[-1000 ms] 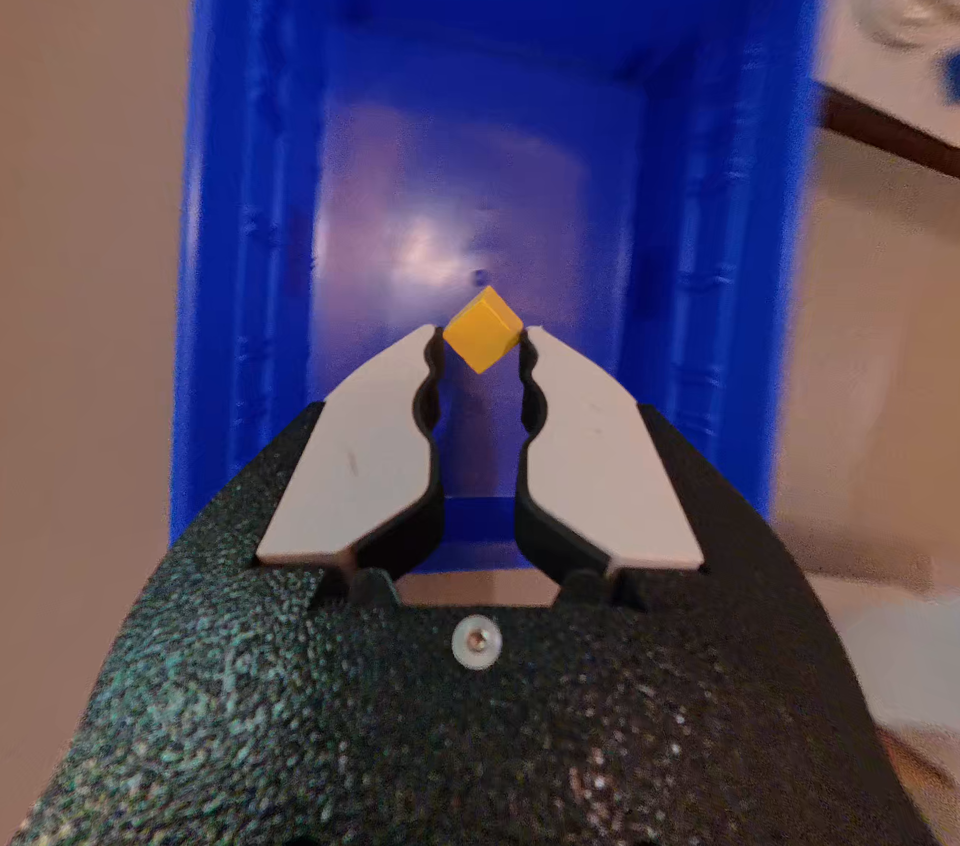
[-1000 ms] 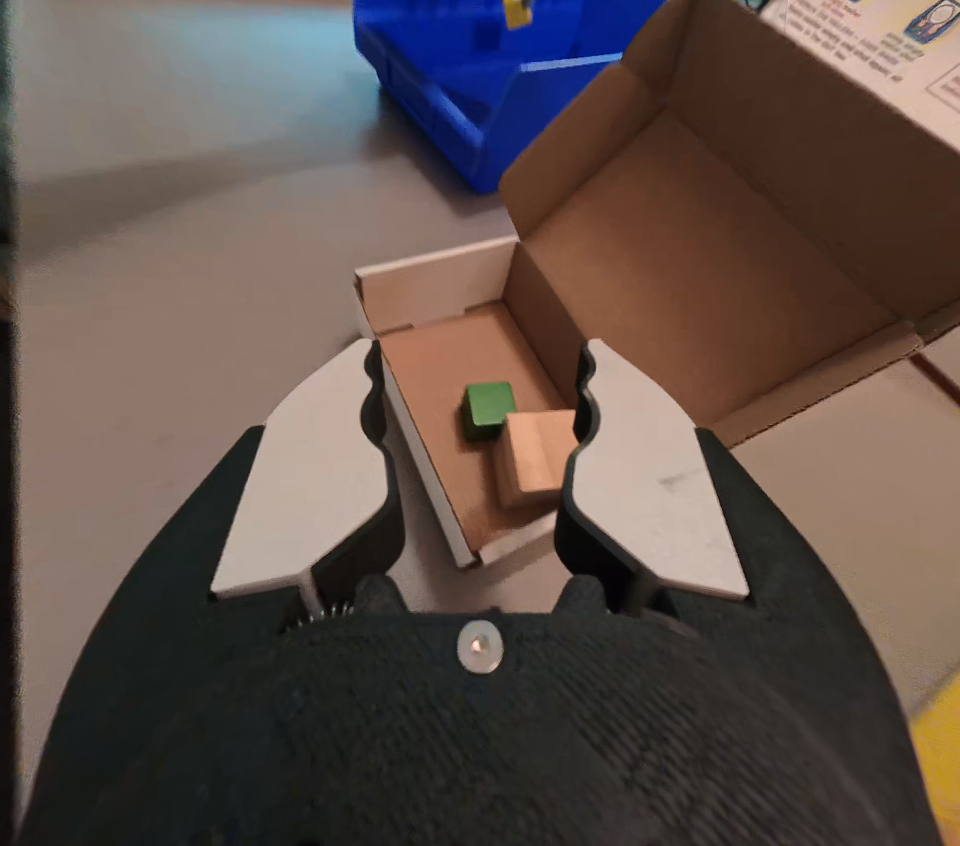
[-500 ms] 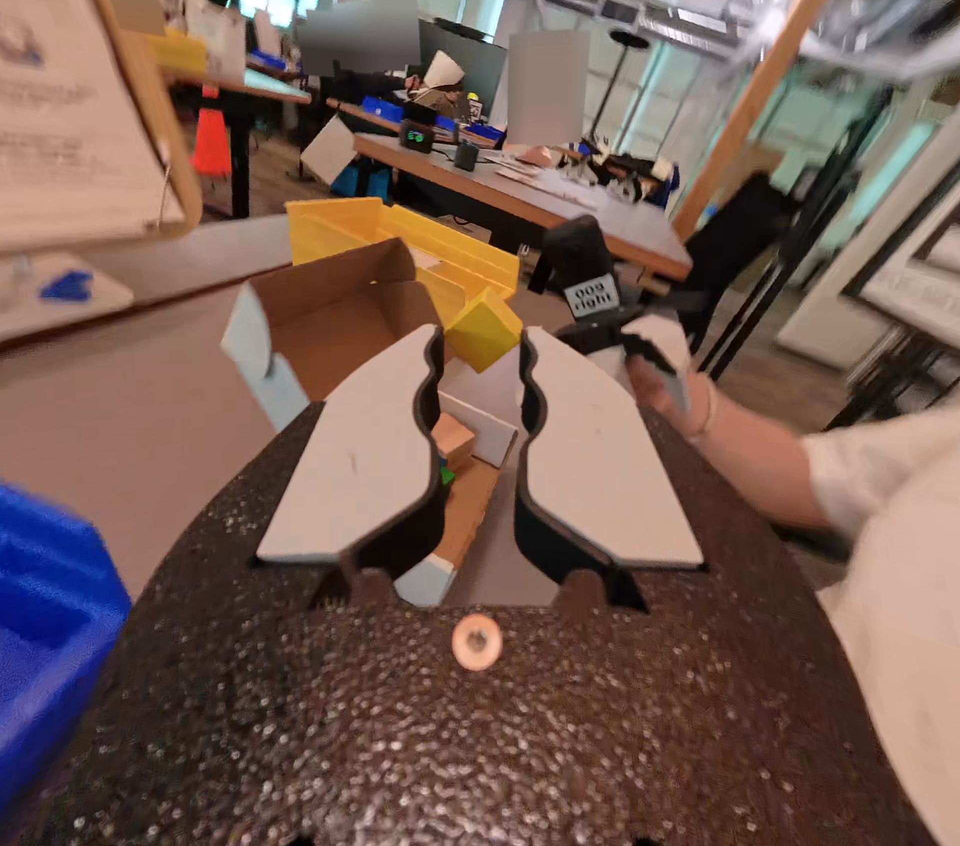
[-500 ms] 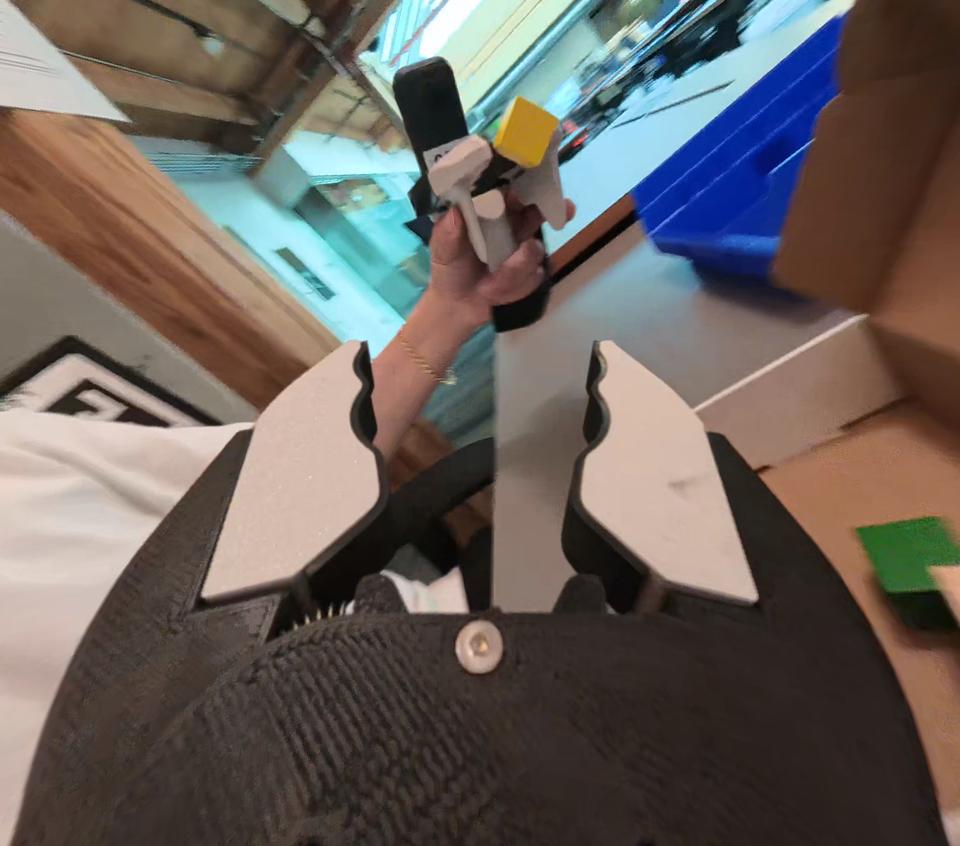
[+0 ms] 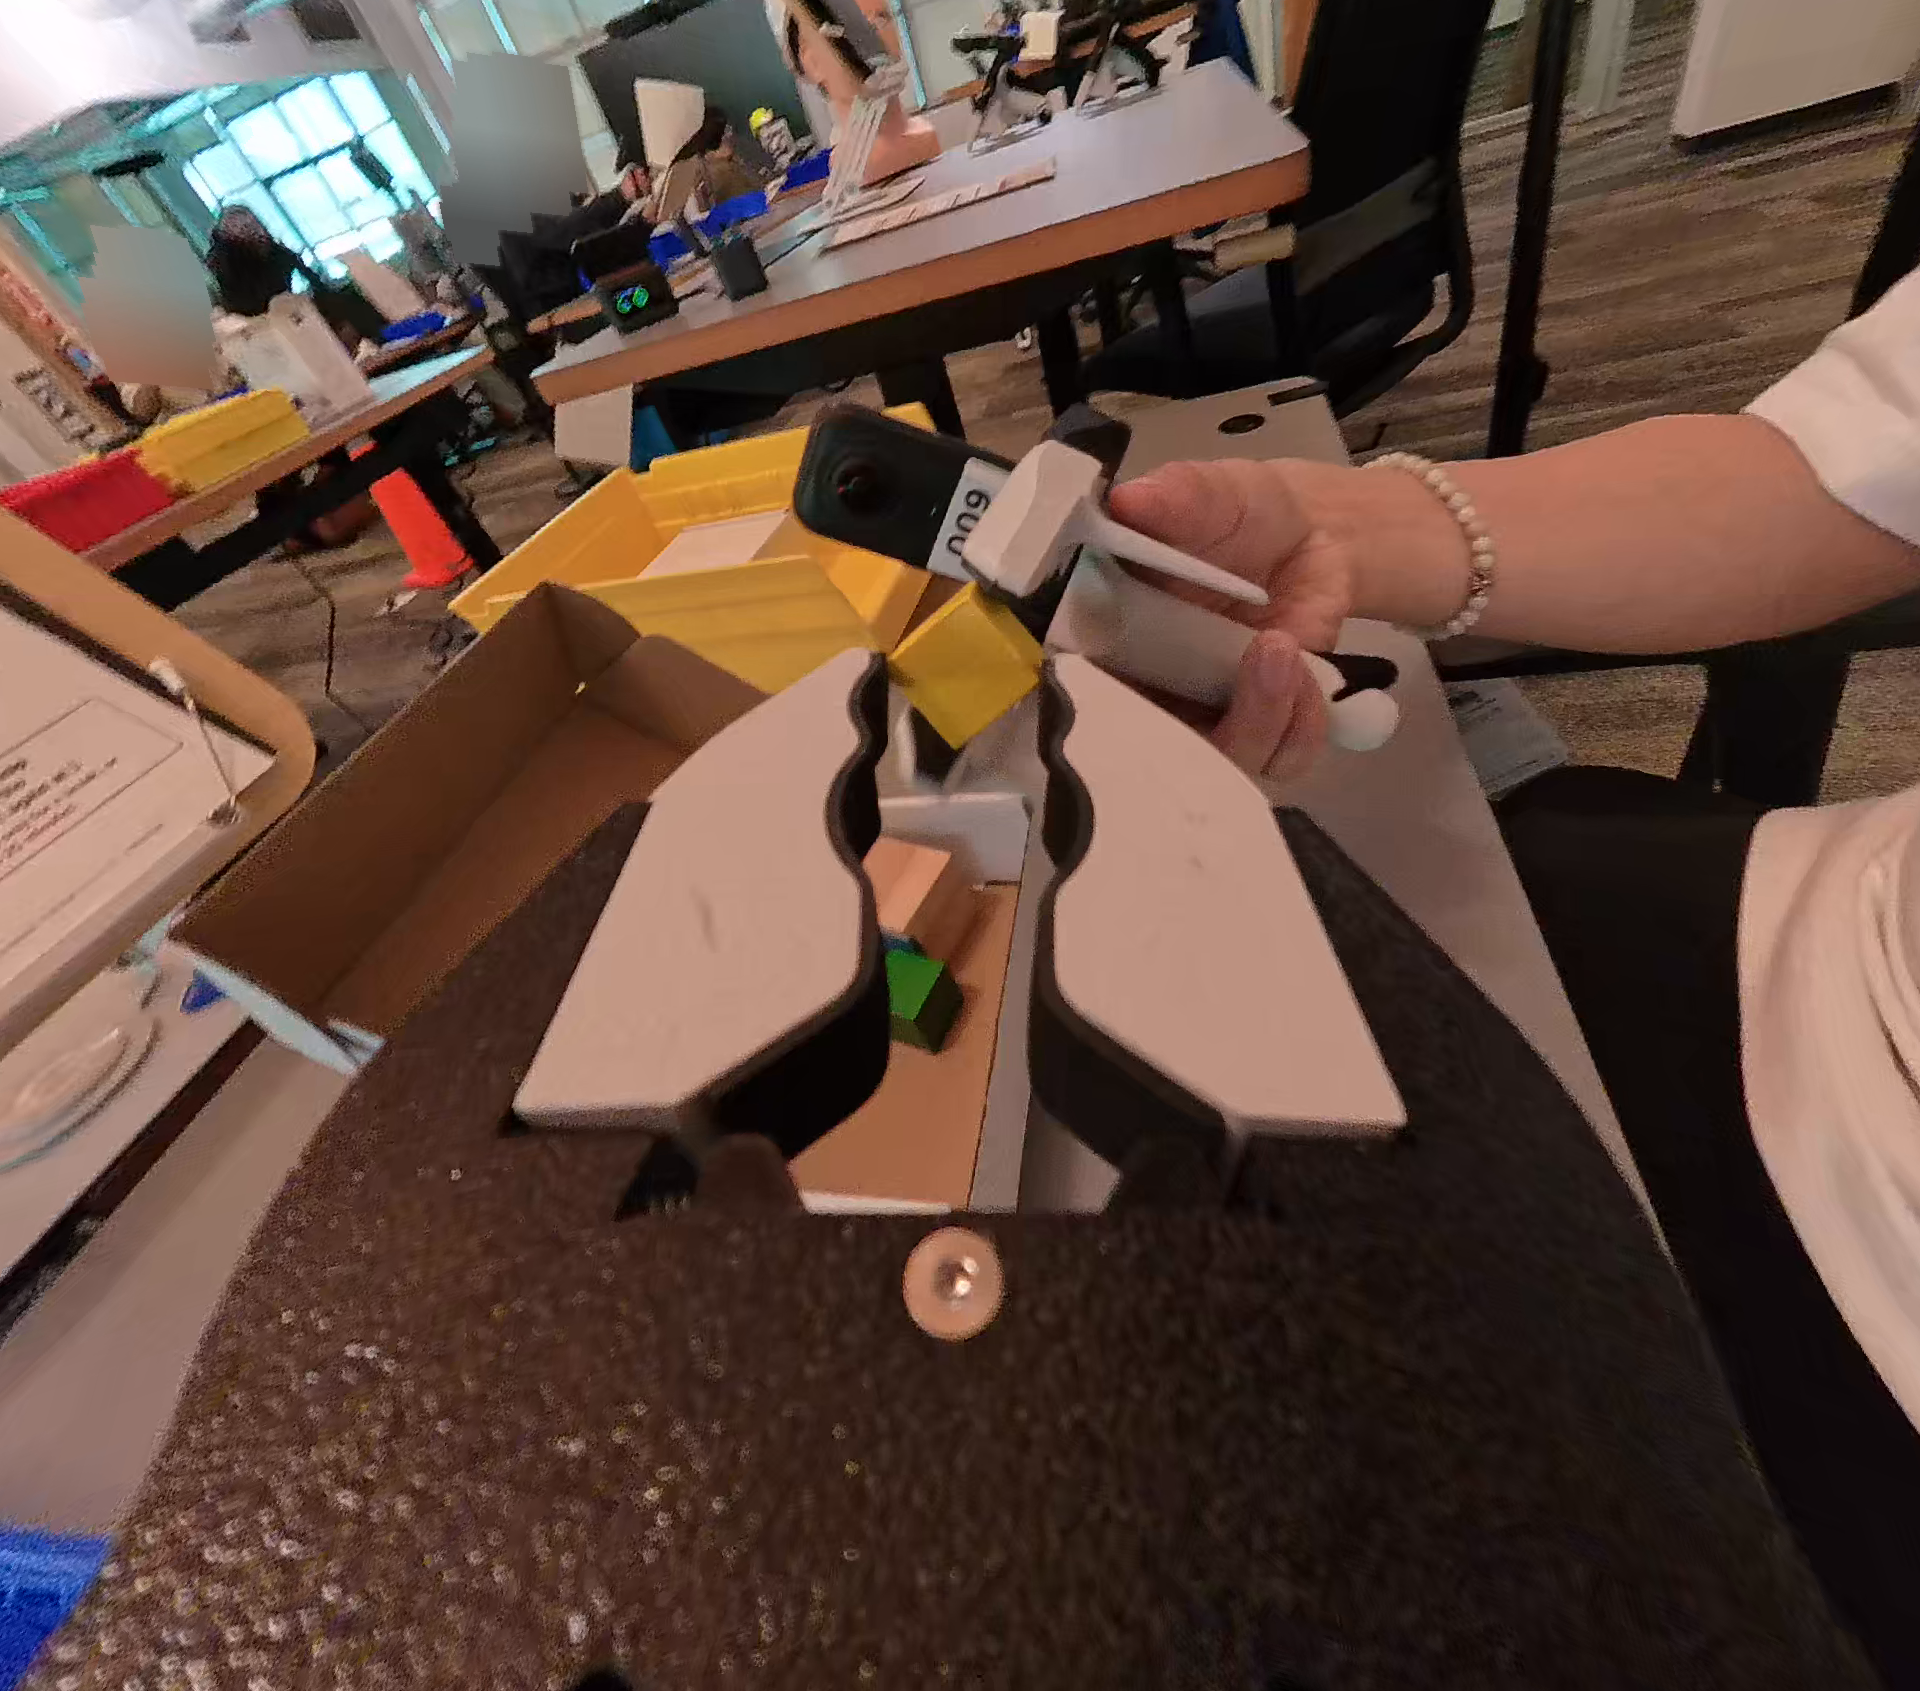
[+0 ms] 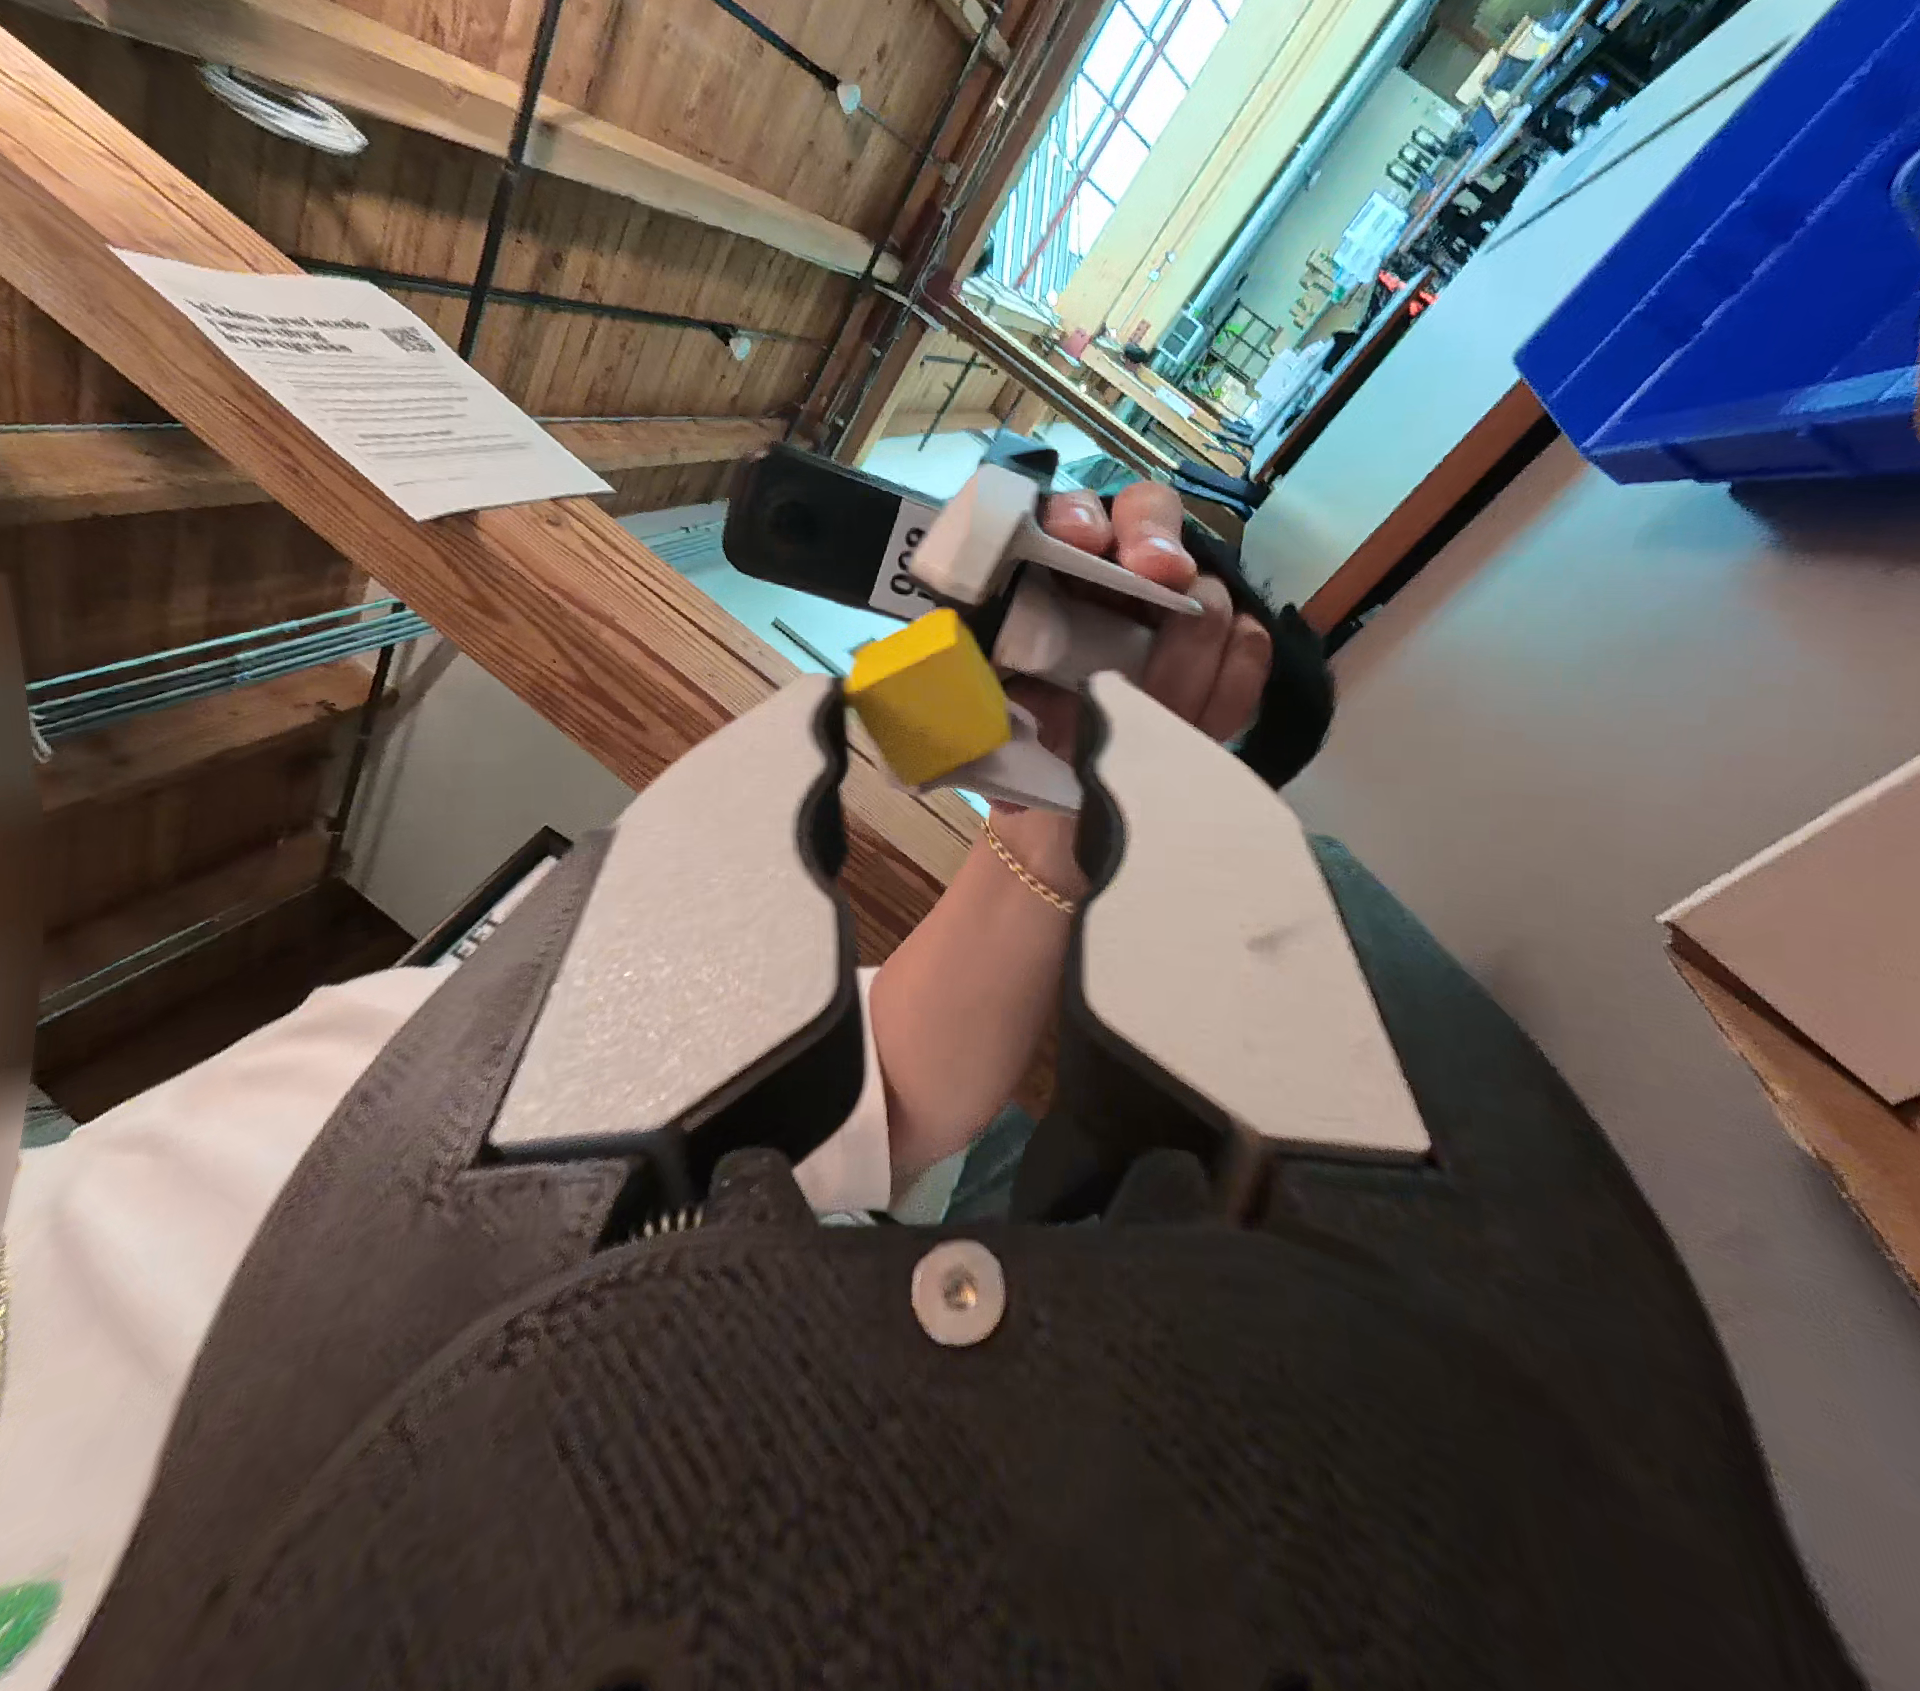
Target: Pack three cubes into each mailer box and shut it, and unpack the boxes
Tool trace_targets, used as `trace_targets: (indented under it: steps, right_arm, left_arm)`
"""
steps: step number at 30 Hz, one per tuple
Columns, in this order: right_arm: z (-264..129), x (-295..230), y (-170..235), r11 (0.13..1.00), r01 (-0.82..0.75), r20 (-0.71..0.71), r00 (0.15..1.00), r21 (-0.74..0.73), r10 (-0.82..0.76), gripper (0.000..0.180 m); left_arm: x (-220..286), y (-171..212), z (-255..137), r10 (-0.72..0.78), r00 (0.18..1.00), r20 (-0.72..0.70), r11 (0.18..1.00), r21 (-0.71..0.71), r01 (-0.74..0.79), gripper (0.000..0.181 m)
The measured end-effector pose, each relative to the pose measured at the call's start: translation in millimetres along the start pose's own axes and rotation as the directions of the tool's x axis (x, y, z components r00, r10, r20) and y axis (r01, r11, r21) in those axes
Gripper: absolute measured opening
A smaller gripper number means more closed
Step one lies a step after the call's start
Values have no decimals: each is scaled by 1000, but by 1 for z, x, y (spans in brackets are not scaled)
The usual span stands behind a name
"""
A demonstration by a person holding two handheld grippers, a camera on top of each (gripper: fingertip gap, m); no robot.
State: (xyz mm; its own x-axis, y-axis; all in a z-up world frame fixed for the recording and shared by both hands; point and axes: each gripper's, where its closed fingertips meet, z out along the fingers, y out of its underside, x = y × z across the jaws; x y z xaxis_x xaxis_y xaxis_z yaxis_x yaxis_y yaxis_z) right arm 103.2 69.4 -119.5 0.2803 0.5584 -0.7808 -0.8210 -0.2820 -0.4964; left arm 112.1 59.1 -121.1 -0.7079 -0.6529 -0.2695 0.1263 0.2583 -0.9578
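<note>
My left gripper is shut on a yellow cube and holds it in the air above the open brown mailer box. A green cube and a plain wooden cube lie in the box's tray. My right gripper is open and points at the left one. In the right wrist view the yellow cube sits between its spread fingertips, close to the left fingertip, still held by the left gripper's white fingers. The right gripper's handle and a hand also show in the left wrist view.
A yellow bin stands just behind the mailer box. A blue bin is on the grey table at the far right, and the box's corner is at the right edge. A clipboard with paper stands on the left. My left and right fingertips are right by each other.
My left gripper carried the yellow cube from over the blue bin to above the mailer box. My right gripper turned away from the box to face it, and the cube now lies between its open fingers.
</note>
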Motion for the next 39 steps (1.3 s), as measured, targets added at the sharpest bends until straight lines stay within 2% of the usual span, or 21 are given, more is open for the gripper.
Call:
trace_targets:
  steps: [1, 4, 8, 10, 13, 15, 19, 23, 26, 28, 31, 33, 35, 37, 39]
  right_arm:
    - [-2, -1, -2, 1000, 2, 15, 1000, 11, -2, 29]
    - [-5, 5, -2, 998, 65, -22, 998, -22, -65, 27]
    - [-14, 21, -9, 973, 211, -180, 958, -89, -224, 23]
    - [-30, 36, -19, 939, 313, -325, 881, -146, -344, 23]
    - [-63, 52, -36, 880, 405, -491, 731, -247, -474, 23]
    - [-80, 63, -38, 836, 416, -554, 626, -358, -549, 23]
    - [-95, 89, -24, 707, 378, -558, 437, -597, -705, 23]
    - [-98, 109, 3, 611, 274, -492, 395, -743, -776, 24]
    - [-99, 116, -1, 581, 278, -502, 308, -765, -808, 24]
    - [-98, 115, -3, 563, 302, -490, 287, -769, -823, 30]
    - [-95, 105, -14, 568, 369, -503, 264, -736, -823, 43]
    - [-95, 93, -28, 563, 426, -524, 217, -708, -824, 47]
    - [-103, 79, -54, 544, 499, -582, 93, -675, -808, 42]
    - [-118, 65, -83, 512, 564, -648, -55, -648, -760, 34]
    - [-132, 59, -102, 509, 588, -697, -137, -629, -703, 26]
  left_arm:
    - [-2, 3, 1, -15, 1000, 11, 1000, -12, 15, 27]
    - [-3, 9, 3, -63, 998, 32, 997, -37, 64, 27]
    - [-11, 21, 7, -149, 980, 132, 985, -64, 158, 31]
    - [-21, 24, 4, -153, 963, 221, 984, -53, 168, 48]
    - [-26, 37, -3, -154, 942, 299, 978, -89, 188, 48]
    - [-23, 50, -6, -156, 935, 317, 970, -131, 207, 46]
    - [-17, 73, -13, -151, 927, 344, 950, -207, 232, 42]
    - [-14, 85, -18, -162, 917, 364, 933, -247, 262, 39]
    - [-17, 90, -20, -159, 908, 388, 922, -270, 277, 39]
    - [-21, 91, -21, -167, 894, 416, 916, -271, 297, 39]
    - [-38, 96, -27, -205, 829, 521, 873, -285, 396, 36]
    - [-54, 96, -31, -208, 780, 590, 841, -300, 451, 33]
    - [-75, 92, -36, -199, 715, 670, 817, -289, 498, 30]
    - [-91, 85, -31, -217, 688, 693, 813, -262, 520, 28]
    - [-104, 83, -23, -245, 662, 708, 796, -243, 554, 28]
